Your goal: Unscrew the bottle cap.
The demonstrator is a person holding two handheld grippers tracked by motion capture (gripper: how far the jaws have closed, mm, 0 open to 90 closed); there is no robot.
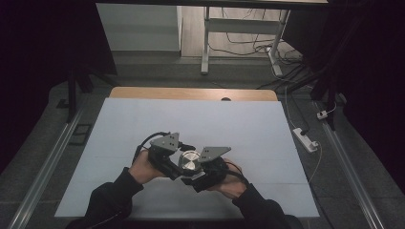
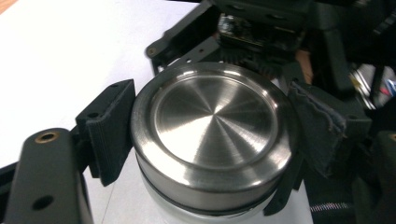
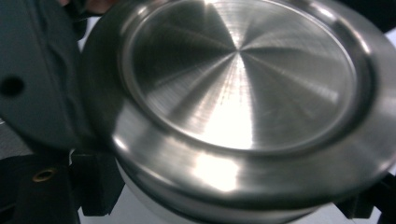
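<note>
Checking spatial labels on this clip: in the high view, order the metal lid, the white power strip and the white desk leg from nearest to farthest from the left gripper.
1. Metal lid, right beside the left gripper.
2. White power strip, on the floor at right.
3. White desk leg, far back.

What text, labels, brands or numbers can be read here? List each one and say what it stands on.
None: no readable text.
Metal lid: plain brushed steel, no lettering.
White jar under it: no label visible.
Left gripper and right gripper: black, no markings.
Power strip on the floor: too small to read.
</note>
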